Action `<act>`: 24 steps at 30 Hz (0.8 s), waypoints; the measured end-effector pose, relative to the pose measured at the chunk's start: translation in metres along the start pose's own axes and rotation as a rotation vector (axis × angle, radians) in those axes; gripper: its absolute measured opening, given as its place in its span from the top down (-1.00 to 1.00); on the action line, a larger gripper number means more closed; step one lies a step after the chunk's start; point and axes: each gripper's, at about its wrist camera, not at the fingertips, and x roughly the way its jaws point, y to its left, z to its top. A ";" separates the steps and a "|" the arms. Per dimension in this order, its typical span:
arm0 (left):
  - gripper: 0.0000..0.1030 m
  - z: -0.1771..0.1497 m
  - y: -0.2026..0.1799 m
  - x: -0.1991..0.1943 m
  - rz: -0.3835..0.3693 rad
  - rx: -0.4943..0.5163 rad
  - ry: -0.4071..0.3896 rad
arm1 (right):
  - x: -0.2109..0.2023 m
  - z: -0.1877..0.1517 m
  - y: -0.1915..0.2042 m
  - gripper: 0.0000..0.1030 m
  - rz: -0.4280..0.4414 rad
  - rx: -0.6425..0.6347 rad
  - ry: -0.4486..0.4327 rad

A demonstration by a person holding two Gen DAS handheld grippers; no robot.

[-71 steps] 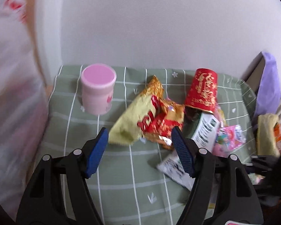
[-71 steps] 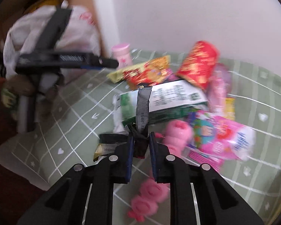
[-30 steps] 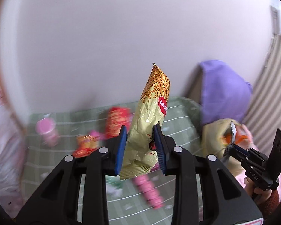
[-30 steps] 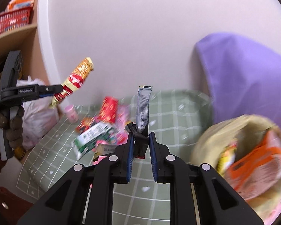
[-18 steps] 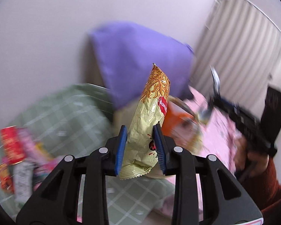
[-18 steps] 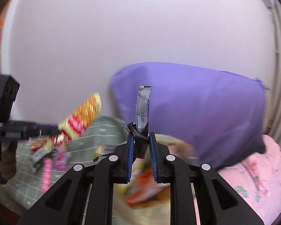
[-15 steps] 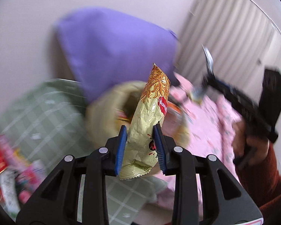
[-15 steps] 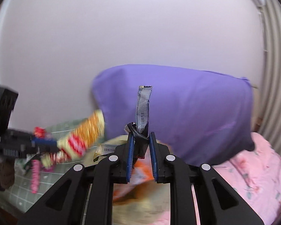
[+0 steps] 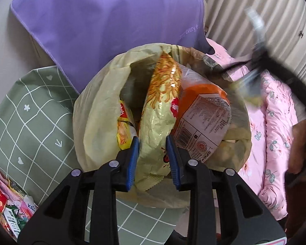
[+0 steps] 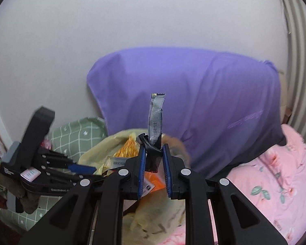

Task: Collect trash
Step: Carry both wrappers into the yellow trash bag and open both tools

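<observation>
My left gripper (image 9: 153, 143) is shut on a gold snack packet (image 9: 161, 106), and its jaws are closing a little tighter on it. The packet points down into the mouth of an open yellow trash bag (image 9: 100, 94). Inside the bag lie an orange packet (image 9: 202, 110) and a yellow packet (image 9: 123, 122). My right gripper (image 10: 154, 159) is shut on a silver and black wrapper (image 10: 156, 120), above the near side of the trash bag (image 10: 95, 153). In the right wrist view the left gripper (image 10: 81, 168) is at the left, over the bag.
A purple cloth (image 9: 112, 20) hangs over something behind the bag. A pink flowered quilt (image 9: 275, 143) lies to the right, a green checked mat (image 9: 30, 112) to the left. More trash (image 9: 8, 210) lies on the mat at lower left. A person's gloved hand (image 10: 20, 194) holds the left gripper.
Both grippers have swung right, away from the trash pile and over the yellow bag. The left gripper has tilted downward, and its gold packet now points into the bag's mouth.
</observation>
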 end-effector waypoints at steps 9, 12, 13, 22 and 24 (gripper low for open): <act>0.48 -0.004 0.024 0.003 -0.052 -0.033 -0.012 | 0.071 -0.035 0.011 0.66 0.000 -0.010 0.198; 0.48 -0.004 0.032 0.003 -0.046 -0.047 -0.016 | 0.068 -0.041 0.014 0.66 0.003 -0.031 0.216; 0.48 -0.002 0.035 0.001 -0.043 -0.050 -0.019 | 0.067 -0.042 0.017 0.66 0.006 -0.041 0.221; 0.52 0.001 0.048 -0.003 -0.043 -0.083 -0.016 | 0.046 -0.051 0.005 0.67 -0.057 -0.027 0.205; 0.52 0.002 0.038 0.002 -0.057 -0.076 -0.014 | 0.044 -0.051 0.004 0.66 -0.055 -0.023 0.202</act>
